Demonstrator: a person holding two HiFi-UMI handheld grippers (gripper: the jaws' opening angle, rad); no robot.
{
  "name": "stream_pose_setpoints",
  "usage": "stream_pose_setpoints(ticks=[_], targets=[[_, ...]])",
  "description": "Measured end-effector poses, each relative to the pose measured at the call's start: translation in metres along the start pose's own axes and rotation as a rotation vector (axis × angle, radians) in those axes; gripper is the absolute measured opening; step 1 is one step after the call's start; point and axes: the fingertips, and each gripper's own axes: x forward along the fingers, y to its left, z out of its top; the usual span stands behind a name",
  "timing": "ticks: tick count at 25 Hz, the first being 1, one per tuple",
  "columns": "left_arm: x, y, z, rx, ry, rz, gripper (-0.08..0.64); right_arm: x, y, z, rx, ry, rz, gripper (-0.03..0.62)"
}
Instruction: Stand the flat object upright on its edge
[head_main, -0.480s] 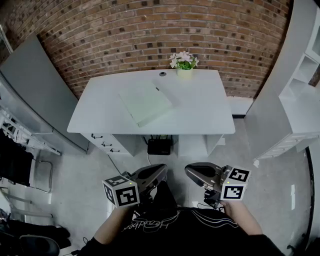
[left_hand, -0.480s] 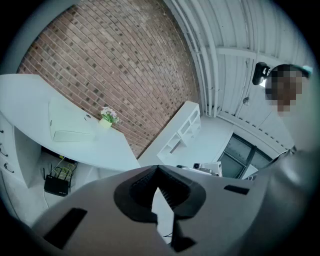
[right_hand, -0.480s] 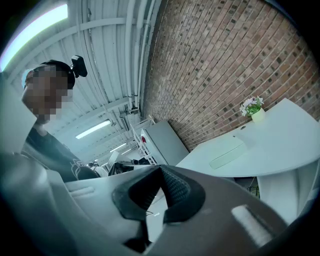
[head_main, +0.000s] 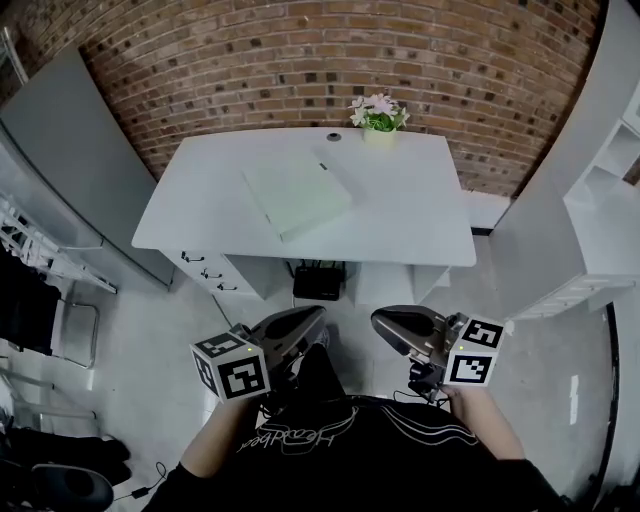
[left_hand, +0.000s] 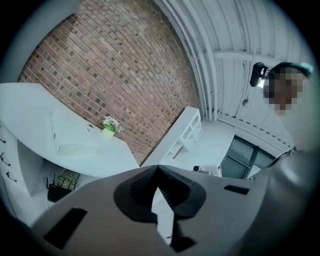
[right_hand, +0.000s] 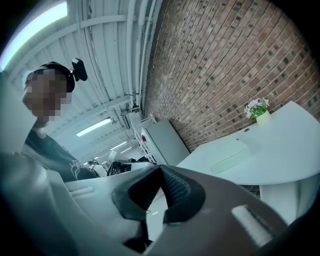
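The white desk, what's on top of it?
On the white desk are a pale green flat object, a small potted plant at the back edge, and a dark round spot beside it. Whatever sits under the flat object is covered.

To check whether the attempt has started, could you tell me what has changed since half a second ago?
Nothing has visibly moved; only the head view's framing shifted slightly. The left gripper and right gripper remain shut and empty, short of the desk, where the flat green object still lies flat.
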Motion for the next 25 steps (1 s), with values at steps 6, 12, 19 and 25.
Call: stream_pose_setpoints(ticks=[6, 12, 19, 25], targets=[[0.004, 0.033, 0.02, -0.009, -0.02, 0.018, 0.002, 0.028, -0.025, 0.007, -0.004, 0.027, -0.005, 0.006], [0.015, 0.088, 0.041, -0.05, -0.002, 0.079, 0.002, 0.063, -0.056, 0.022, 0.03, 0.016, 0.024, 0.006], [0.034, 0.146, 0.089, -0.124, 0.001, 0.108, 0.002, 0.101, -0.11, 0.053, 0.076, 0.033, -0.009, 0.006], [0.039, 0.206, 0.128, -0.188, -0.018, 0.149, 0.002, 0.14, -0.151, 0.076, 0.064, 0.045, -0.031, 0.006]])
